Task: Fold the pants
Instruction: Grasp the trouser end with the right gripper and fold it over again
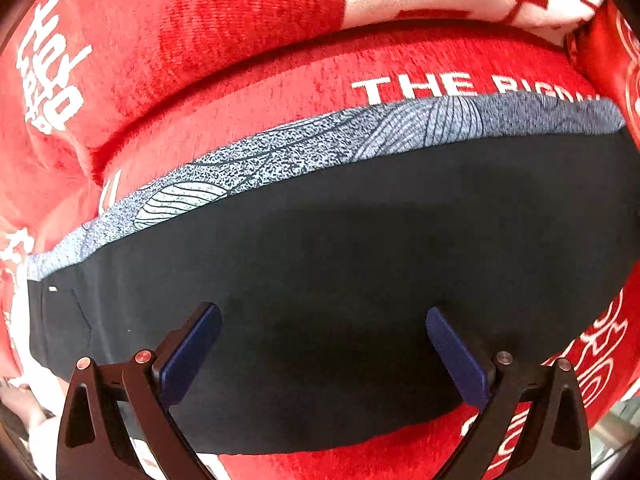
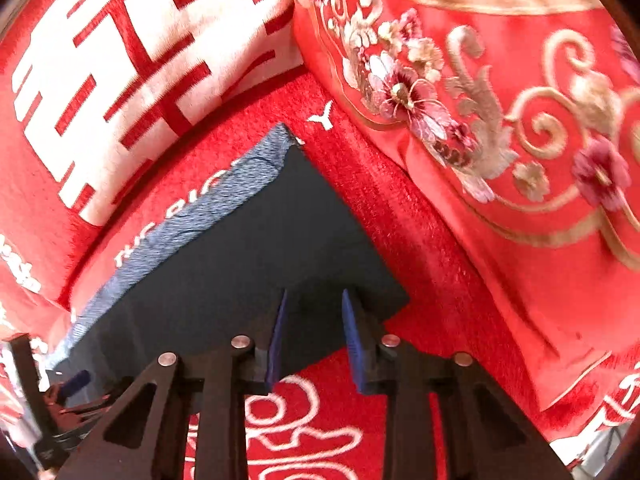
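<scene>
The pants (image 1: pixel 340 280) lie flat on the red blanket (image 1: pixel 240 40), already folded into a dark oblong with a grey leaf-print band (image 1: pixel 320 140) along the far long edge. From the left gripper (image 1: pixel 324 344) the oblong's long axis runs crosswise, side to side, and this gripper hovers over the middle of the near long edge with its jaws spread wide, holding nothing. The right gripper (image 2: pixel 312 340) sits at the near corner of the pants (image 2: pixel 248 248), its jaws narrowly parted with the dark cloth's corner edge lying in the gap between them; they do not look clamped on it yet. An embroidered red cover (image 2: pixel 500 120) lies beyond the pants on that side. Judging by this, the right hand is nearer a grip, and the next fold would likely carry that end across along the long axis.
</scene>
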